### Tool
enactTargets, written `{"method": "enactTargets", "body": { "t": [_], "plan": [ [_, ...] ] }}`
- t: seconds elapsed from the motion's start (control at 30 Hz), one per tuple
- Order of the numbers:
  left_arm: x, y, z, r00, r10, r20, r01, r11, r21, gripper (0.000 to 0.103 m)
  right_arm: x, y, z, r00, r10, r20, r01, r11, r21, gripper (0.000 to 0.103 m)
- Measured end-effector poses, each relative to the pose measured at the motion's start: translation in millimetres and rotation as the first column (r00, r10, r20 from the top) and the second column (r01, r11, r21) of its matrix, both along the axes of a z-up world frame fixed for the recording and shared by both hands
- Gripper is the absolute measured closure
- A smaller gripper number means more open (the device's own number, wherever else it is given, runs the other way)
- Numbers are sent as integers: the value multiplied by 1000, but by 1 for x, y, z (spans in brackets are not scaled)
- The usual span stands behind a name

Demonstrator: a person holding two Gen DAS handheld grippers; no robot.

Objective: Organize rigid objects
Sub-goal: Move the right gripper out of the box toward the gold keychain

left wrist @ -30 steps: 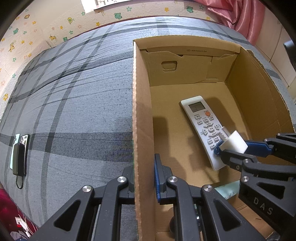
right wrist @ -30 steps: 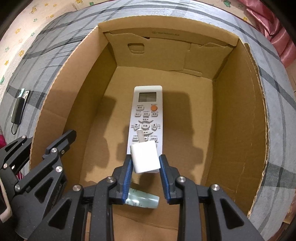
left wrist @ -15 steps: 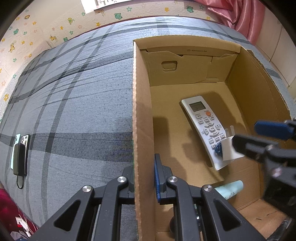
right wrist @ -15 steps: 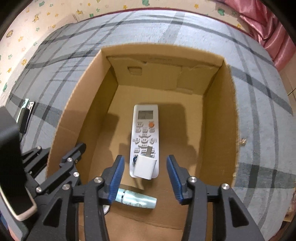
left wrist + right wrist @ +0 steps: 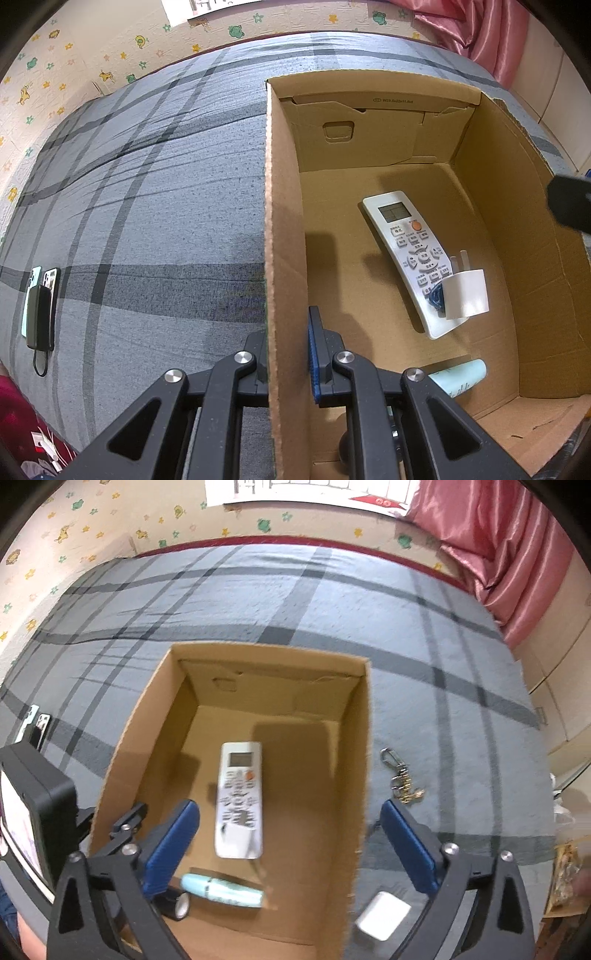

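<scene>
Two grippers worked together: left gripper (image 5: 288,354) jaws clamped the cardboard box (image 5: 284,221) wall, steadying it; right gripper (image 5: 288,845) jaws, just opened, empty, above the charger (image 5: 466,293) at the remote (image 5: 410,254)'s five o'clock.

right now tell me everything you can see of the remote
The remote is a long white plastic handset with a small grey screen at its far end, an orange button below it and rows of white keys. It lies flat, face up, on the box floor. A white charger rests on its near end. No gripper touches it.
</scene>
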State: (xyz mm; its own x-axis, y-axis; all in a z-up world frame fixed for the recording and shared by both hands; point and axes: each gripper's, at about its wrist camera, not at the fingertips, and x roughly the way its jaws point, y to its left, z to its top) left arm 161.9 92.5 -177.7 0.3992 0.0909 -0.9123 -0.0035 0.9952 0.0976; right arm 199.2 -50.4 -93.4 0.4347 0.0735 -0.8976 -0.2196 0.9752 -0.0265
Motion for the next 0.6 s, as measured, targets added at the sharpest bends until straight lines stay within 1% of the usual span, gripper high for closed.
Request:
{"method": "enactTargets", "body": {
  "t": [0.07,0.17,0.37,0.6],
  "plan": [
    [0,0,0,1000,0,0,0,1000,1,90,2,-10,2,1000,-18,-8,18,1000,17,0],
    [0,0,0,1000,0,-1,0,1000,2,90,6,-26,4,999,-44,-14,45,998,40,0],
    [0,0,0,1000,-1,0,1,1000,3,90,10,-62,5,994,-109,-2,109,993,43,0],
    [1,-1,1,1000,2,-1,-2,1000,2,90,14,-103,2,987,-162,-3,162,986,50,0]
  ]
}}
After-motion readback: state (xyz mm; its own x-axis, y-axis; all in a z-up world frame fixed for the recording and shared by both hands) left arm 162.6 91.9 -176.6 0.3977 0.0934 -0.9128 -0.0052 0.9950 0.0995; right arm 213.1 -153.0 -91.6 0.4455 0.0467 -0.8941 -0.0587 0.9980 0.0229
